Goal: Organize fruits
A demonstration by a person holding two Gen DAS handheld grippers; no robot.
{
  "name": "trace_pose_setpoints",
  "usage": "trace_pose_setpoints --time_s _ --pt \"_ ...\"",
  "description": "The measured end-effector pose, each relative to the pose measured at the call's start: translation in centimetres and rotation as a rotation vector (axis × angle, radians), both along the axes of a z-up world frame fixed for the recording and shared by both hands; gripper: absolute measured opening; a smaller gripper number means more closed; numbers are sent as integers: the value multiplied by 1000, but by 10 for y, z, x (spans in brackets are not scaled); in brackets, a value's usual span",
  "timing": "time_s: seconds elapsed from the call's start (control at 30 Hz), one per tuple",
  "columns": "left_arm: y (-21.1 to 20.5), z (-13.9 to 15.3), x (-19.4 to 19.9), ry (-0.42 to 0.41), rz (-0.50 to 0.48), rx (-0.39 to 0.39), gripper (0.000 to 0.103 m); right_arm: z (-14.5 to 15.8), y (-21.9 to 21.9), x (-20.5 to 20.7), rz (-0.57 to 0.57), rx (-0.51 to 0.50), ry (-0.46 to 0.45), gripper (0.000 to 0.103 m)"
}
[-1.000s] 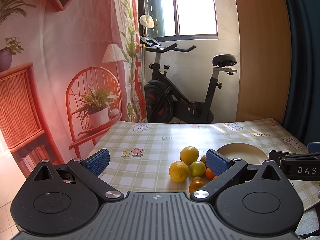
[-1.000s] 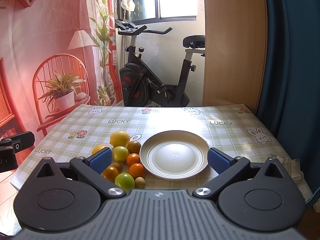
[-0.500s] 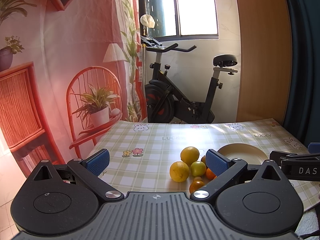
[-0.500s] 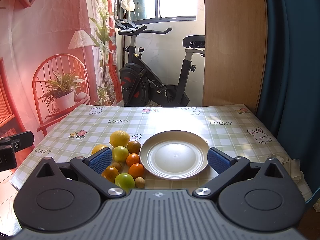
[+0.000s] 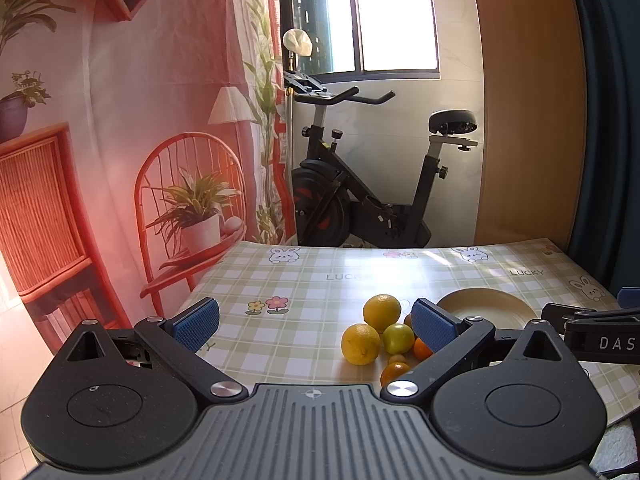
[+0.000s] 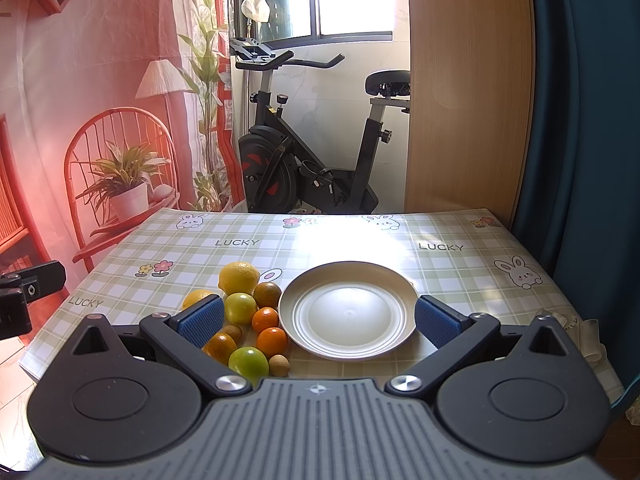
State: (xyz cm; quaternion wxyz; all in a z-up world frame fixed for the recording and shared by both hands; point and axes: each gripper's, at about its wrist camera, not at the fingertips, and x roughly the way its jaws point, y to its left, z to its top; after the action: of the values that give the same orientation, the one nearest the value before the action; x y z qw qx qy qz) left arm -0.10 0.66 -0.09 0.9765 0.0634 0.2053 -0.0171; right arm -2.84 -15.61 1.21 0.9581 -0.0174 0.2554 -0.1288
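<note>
Fruit (image 6: 244,320) sits clustered ahead-left of the right gripper (image 6: 316,320), touching the bare plate (image 6: 348,348) between its wide-spread, empty jaws — better to take an outer orange first, while the left gripper (image 5: 316,322), equally wide and empty, hangs back.

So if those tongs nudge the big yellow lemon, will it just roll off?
Probably it rolls: the lemon looks round and sits loose on the smooth tablecloth. Neighbouring fruit such as the green one may stop it. Its rind looks firm, so likely unharmed.
</note>
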Motion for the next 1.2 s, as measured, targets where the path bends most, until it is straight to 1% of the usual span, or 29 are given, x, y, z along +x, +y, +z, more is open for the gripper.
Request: trace_pose_setpoints --time_s 0.27,0.4,0.5,0.57,0.67,0.77,0.83,0.9,0.97,1.03,1.1,1.2 --pt "3 0 3 12 5 -8 103 0 0 1 0 2 3 103" --pt "3 0 10 21 11 5 103 -1 3 3 -1 -7 3 103" --pt "-2 -4 15 -14 24 53 103 0 -2 7 5 -10 -16 103" --pt "-4 -6 22 -32 19 77 103 1 -7 13 33 6 -24 103" --pt "-2 -9 34 -39 20 66 103 1 -13 25 73 8 -46 103" --pt "2 -12 47 -53 39 51 103 -1 -17 41 88 13 -60 103" --pt "-1 -15 54 -66 75 72 103 -3 -20 49 103 21 -77 103" --pt "-1 -17 61 -84 83 83 103 -7 -21 57 136 39 -105 103" --pt "0 -20 68 -92 70 58 103 -11 -23 66 148 39 -121 103" --pt "2 -24 74 -91 40 10 103 -19 -23 78 158 39 -100 103" --pt "5 -29 84 -63 27 -28 103 -28 -26 90 150 52 -71 103" --pt "8 -40 97 -21 31 -63 102 -40 -27 107 145 70 -46 103"
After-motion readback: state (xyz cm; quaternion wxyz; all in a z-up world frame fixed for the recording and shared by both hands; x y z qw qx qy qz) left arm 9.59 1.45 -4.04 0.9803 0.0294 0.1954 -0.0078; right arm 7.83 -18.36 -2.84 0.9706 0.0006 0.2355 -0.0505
